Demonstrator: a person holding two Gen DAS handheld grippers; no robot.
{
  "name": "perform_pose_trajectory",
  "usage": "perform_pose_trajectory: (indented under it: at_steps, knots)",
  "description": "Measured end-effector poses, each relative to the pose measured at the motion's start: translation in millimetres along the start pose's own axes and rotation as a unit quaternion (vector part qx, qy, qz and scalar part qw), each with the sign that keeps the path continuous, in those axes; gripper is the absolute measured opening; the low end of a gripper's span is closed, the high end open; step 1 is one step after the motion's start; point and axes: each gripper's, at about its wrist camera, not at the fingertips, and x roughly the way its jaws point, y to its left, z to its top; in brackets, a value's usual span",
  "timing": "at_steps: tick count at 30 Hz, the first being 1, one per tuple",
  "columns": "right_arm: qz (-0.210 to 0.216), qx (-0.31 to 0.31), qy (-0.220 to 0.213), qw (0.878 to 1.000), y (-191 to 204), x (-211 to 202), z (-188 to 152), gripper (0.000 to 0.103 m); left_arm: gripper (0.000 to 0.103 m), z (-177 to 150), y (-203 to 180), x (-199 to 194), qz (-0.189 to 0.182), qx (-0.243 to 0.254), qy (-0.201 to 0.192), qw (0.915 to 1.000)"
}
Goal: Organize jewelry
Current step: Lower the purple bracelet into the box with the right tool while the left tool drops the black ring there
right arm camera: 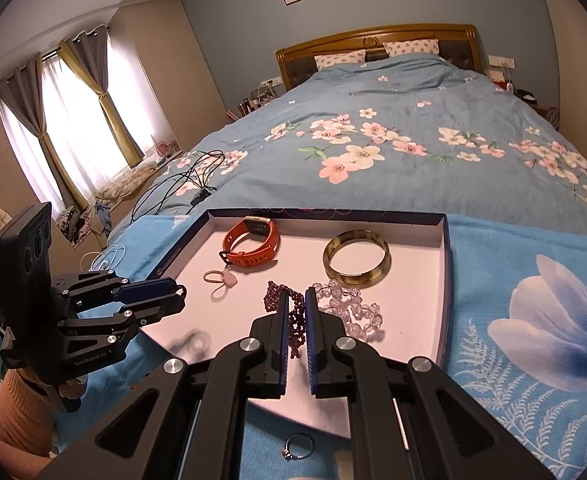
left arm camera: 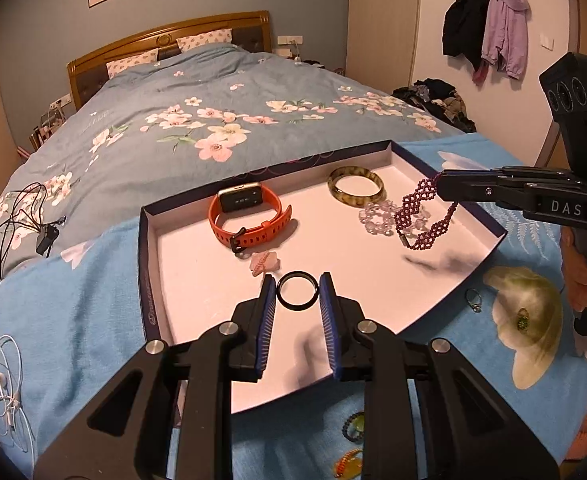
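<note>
Over the tray (left arm camera: 155, 240), both tongs are carrying jewelry.
Left tongs (left arm camera: 297, 292) are clamping the black ring (left arm camera: 296, 291) flat above the near floor; right tongs (right arm camera: 298, 312) are pinching the purple beaded bracelet (left arm camera: 421, 216), which is hanging downward.

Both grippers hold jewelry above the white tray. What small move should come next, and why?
Probably lower the left gripper a little and open it. It holds the thin black ring between its pads, above a bare part of the shallow white tray, while the right gripper is shut on the dark purple beaded bracelet, which hangs beside the clear beads.
</note>
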Motion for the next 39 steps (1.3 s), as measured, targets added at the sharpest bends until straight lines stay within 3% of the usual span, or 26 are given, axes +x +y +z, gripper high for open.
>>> perform_pose_trajectory:
  at_steps: [15,31,35,39]
  knots:
    - [-0.033,0.024,0.025,0.999,-20,21,-3,0.008,0.022,-2,4,32,0.009,-0.002,0.033,0.9994]
    - [-0.059,0.021,0.02,0.998,-22,18,-4,0.012,0.023,3,9,51,0.013,-0.016,0.045,0.9988]
    - [-0.061,0.018,0.013,0.998,-20,10,-5,0.017,0.036,4,9,45,0.013,-0.021,0.032,0.9992]
    - [-0.061,0.01,0.004,0.998,-15,-4,-8,0.019,0.041,5,12,29,0.02,-0.029,0.01,0.9993]
